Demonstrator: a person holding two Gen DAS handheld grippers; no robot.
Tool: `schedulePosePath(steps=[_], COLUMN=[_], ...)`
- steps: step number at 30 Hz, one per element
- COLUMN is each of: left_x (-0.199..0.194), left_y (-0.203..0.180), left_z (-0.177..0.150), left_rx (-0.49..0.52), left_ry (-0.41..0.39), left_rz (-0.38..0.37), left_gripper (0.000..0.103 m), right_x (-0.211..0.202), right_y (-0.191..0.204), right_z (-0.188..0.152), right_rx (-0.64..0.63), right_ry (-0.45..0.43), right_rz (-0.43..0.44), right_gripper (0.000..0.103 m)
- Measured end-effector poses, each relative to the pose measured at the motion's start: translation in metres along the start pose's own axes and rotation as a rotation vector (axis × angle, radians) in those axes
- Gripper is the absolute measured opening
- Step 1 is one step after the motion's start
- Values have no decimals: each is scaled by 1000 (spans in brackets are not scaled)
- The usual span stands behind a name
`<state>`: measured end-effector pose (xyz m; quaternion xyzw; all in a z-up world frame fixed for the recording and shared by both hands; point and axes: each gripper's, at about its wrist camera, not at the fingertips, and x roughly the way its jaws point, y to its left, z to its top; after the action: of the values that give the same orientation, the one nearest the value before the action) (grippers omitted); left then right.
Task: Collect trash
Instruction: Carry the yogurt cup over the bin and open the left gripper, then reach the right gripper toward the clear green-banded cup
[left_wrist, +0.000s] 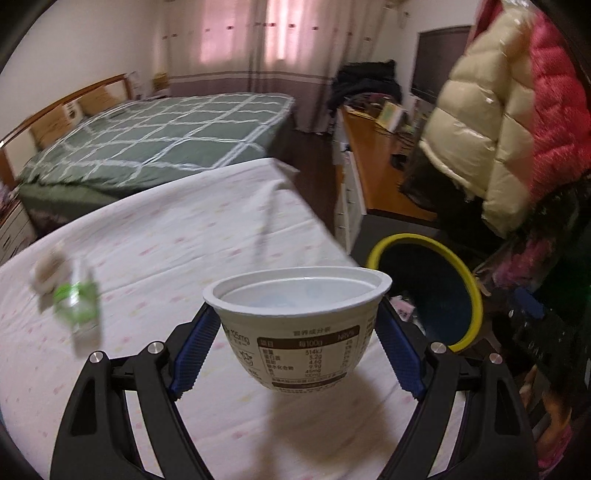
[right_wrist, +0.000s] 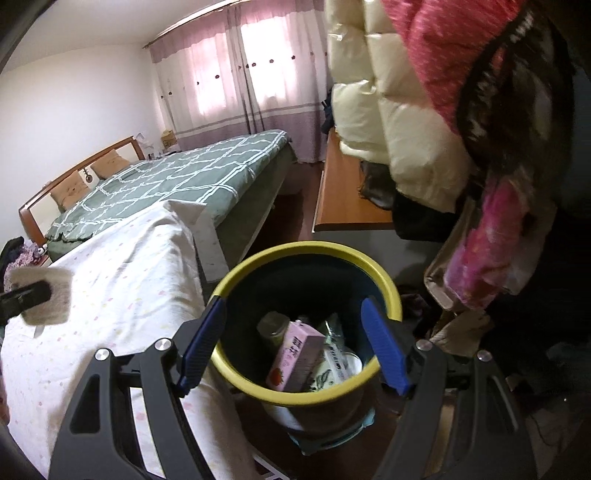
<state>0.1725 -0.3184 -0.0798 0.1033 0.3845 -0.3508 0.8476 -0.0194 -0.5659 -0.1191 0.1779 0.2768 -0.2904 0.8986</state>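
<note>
Left gripper clamped on cup; right gripper spread wide over bin.

Left of the left fingers: a blurred green bottle lying on the pale sheet, uncollected. Between the pads: white yogurt cup, held upright, clear of the sheet, probably for carrying. Ahead-right: yellow-rimmed bin. Directly beneath the empty right fingers: bin holding a pink carton.
</note>
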Motion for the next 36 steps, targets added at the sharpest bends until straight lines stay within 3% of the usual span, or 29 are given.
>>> schedulePosePath(steps=[9, 17, 20, 27, 36], left_x=[53, 104, 114, 90, 12], left_y=[-89, -153, -162, -128, -21], left_z=[28, 39, 40, 33, 0], left_rx=[119, 178, 186, 118, -18], left_ry=[38, 73, 63, 35, -75], left_rz=[-103, -142, -128, -127, -23], left_gripper=[83, 84, 96, 98, 98], right_x=[-5, -6, -4, 2, 4], right_y=[-42, -70, -74, -64, -28], right_z=[-9, -12, -12, -13, -14], right_rx=[47, 82, 88, 75, 20], right_ry=[9, 17, 25, 41, 57], right_rz=[-30, -63, -70, -50, -10], right_gripper=[72, 72, 72, 72, 72])
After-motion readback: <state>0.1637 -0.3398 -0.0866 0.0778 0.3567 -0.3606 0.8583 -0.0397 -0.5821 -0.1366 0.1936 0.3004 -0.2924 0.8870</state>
